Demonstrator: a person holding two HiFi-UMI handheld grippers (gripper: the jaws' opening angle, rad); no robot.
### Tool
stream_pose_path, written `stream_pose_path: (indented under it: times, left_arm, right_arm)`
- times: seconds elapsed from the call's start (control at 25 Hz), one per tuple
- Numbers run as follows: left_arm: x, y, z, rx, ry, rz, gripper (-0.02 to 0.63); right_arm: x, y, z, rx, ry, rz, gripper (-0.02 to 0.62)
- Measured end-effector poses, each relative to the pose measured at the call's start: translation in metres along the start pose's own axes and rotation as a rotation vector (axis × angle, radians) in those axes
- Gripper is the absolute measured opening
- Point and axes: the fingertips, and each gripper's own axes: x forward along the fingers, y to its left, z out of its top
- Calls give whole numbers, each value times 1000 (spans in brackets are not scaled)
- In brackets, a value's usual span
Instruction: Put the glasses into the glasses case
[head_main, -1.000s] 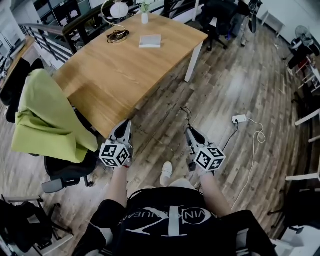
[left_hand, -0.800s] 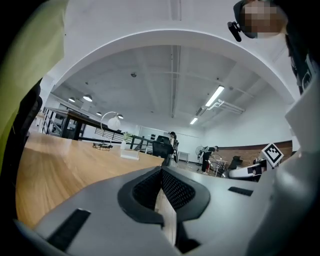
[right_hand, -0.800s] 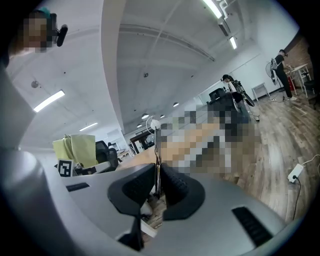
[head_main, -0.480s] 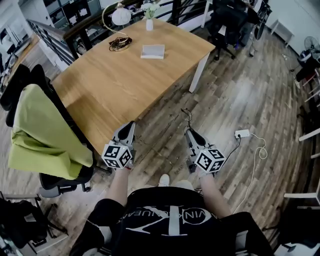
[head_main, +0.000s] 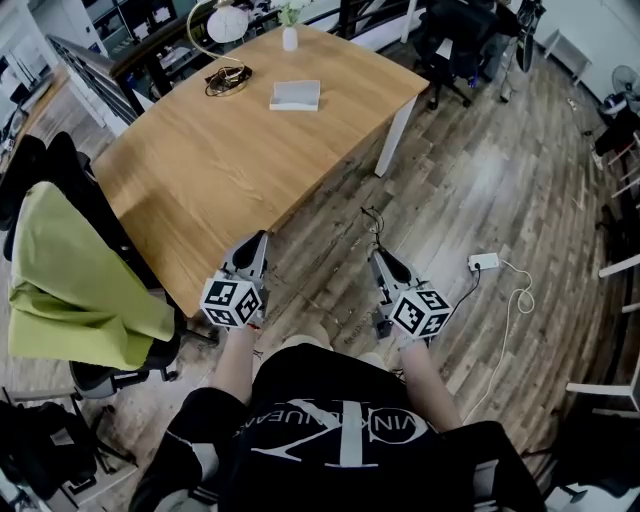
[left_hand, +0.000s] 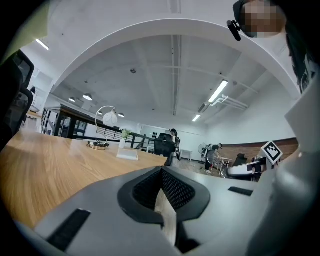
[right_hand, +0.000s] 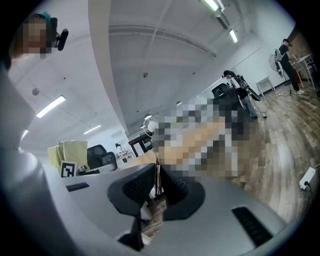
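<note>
1. The glasses (head_main: 228, 78) lie at the far end of the worktop (head_main: 220, 170), close to the foot of the lamp (head_main: 222, 20). In the left gripper view they show as a small dark shape (left_hand: 97, 145) far down the wooden worktop (left_hand: 40, 170).
2. The glasses case (head_main: 295, 95), flat and white, lies on the same far end of the worktop. It is a little to the right of the glasses and not touching them. The left gripper view shows it as a pale block (left_hand: 127, 154).
3. The left gripper (head_main: 257, 243) hangs at the near edge of the worktop and points level along it. It is well apart from both glasses and case. Its jaws are drawn together at the tips (left_hand: 161, 171) with nothing between them.
4. The right gripper (head_main: 378, 258) is off the worktop, over the plank floor (head_main: 480, 180) beside the near edge, also well apart from the glasses. Its jaws stand almost together, only a thin slit between them (right_hand: 156, 174), and they hold nothing.
5. A chair draped with a green cloth (head_main: 70, 280) stands at the left side of the worktop.
</note>
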Motion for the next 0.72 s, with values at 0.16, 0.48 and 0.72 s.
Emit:
stream_pose_path:
  times: [0.16,0.48,0.72]
  left_arm:
    - [24,4,2,1,-2,-10,15]
    - [107,7,2,1,-5,-43,15]
    - [173,20,24,5,-17,-65,15]
  right_arm:
    - [11,-13,7,1,0,-3,52]
    - [52,-70,50,-22,-16,-17,52]
    - [105,-95,82,-15,-11,13,52]
